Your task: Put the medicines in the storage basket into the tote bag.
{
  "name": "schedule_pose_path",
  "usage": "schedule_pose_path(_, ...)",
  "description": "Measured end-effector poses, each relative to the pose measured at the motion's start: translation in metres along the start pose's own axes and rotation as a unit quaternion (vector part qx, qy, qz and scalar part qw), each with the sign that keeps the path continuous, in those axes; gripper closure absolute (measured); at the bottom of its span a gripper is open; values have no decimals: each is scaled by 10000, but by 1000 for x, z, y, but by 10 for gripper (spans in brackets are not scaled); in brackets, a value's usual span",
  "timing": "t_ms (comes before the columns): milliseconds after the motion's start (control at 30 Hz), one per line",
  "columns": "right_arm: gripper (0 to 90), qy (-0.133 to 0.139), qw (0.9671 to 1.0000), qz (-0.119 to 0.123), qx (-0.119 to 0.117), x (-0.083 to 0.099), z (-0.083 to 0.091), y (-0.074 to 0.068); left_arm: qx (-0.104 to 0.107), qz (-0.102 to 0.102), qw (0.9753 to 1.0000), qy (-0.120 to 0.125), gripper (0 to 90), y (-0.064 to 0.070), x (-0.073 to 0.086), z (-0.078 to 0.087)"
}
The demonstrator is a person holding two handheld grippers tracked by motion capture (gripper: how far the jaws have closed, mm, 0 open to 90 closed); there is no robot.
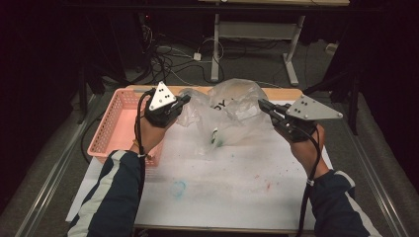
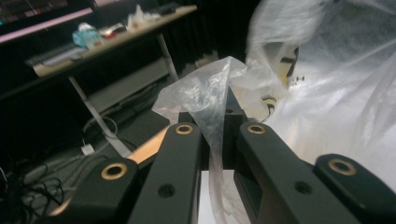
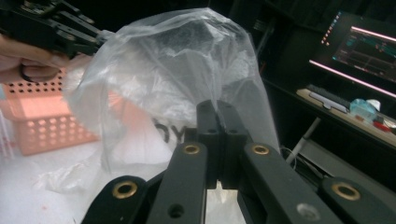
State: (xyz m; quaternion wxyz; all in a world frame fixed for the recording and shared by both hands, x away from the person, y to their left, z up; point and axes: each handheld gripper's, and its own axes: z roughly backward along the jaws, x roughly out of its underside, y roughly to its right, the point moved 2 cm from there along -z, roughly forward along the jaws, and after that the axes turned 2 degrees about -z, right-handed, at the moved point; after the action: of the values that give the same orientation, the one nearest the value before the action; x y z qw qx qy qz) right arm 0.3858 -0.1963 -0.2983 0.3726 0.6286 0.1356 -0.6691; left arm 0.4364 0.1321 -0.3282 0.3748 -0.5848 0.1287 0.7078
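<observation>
A crumpled clear plastic bag hangs stretched between two raised grippers above a white, paint-flecked table. The left gripper pinches one edge of the film between its closed jaws; the right gripper clamps the opposite edge, jaws shut tight. Black lettering on the bag reads only partly, "OY". A pink perforated plastic basket sits just behind the left gripper's jaws.
</observation>
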Motion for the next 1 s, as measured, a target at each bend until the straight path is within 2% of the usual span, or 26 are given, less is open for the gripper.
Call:
schedule_pose_path(200,900,260,9996,40,-53,-26,9,-1,-165,-55,9996,226,872,-7,-19,15)
schedule_pose_path(367,900,617,9980,120,-71,-51,24,-2,-256,-98,9987,435,872,-15,-39,29)
schedule_pose_path(500,900,661,9976,215,51,-61,26,0,-304,-170,9981,510,872,-18,-52,30)
schedule_pose_path(600,900,645,9976,170,179,-60,22,6,-254,-88,9983,525,871,-20,-57,25)
schedule_pose_path(767,900,456,9979,-46,462,-48,11,26,-273,-167,9987,404,867,-21,-53,7)
schedule_pose_path(833,900,332,9975,-160,608,-41,6,36,-345,-229,9988,274,794,-21,-51,-1)
schedule_pose_path(1000,900,-67,9944,-422,972,-18,-2,68,-418,-237,9988,-43,764,-26,-42,-19)
